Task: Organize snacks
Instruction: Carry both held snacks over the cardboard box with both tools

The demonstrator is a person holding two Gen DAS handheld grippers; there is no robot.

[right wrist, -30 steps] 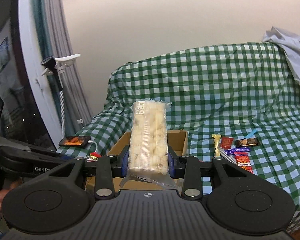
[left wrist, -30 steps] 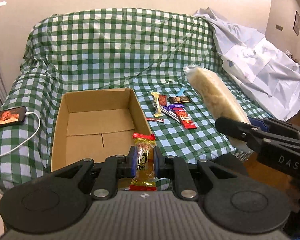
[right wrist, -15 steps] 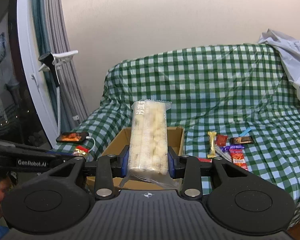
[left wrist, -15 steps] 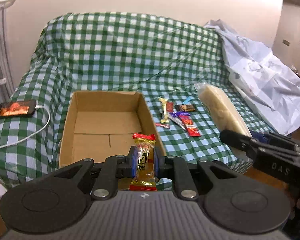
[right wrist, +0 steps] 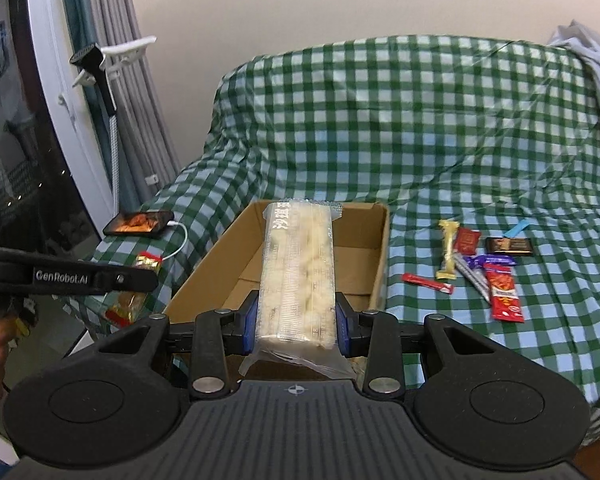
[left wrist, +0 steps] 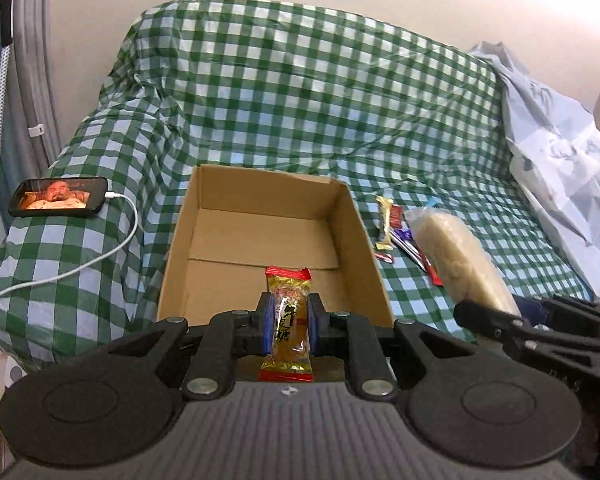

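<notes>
An open, empty cardboard box [left wrist: 268, 236] sits on the green checked sofa cover; it also shows in the right wrist view [right wrist: 380, 256]. My left gripper [left wrist: 288, 320] is shut on a small gold and red candy packet [left wrist: 289, 320], held just before the box's near edge. My right gripper [right wrist: 296, 320] is shut on a long clear pack of pale crackers [right wrist: 298, 272], also near the box's front edge; the pack shows in the left wrist view [left wrist: 460, 264]. Several loose snacks [right wrist: 476, 264] lie on the cover right of the box.
A phone [left wrist: 58, 197] with a white cable lies on the sofa arm at the left. A pale blue sheet [left wrist: 560, 168] is bunched at the right. Curtains and a white clip stand [right wrist: 112, 64] stand left of the sofa.
Both grippers have moved closer to the sofa and a little to the left, so the box now lies straight ahead of each. Both still hold their snacks.
</notes>
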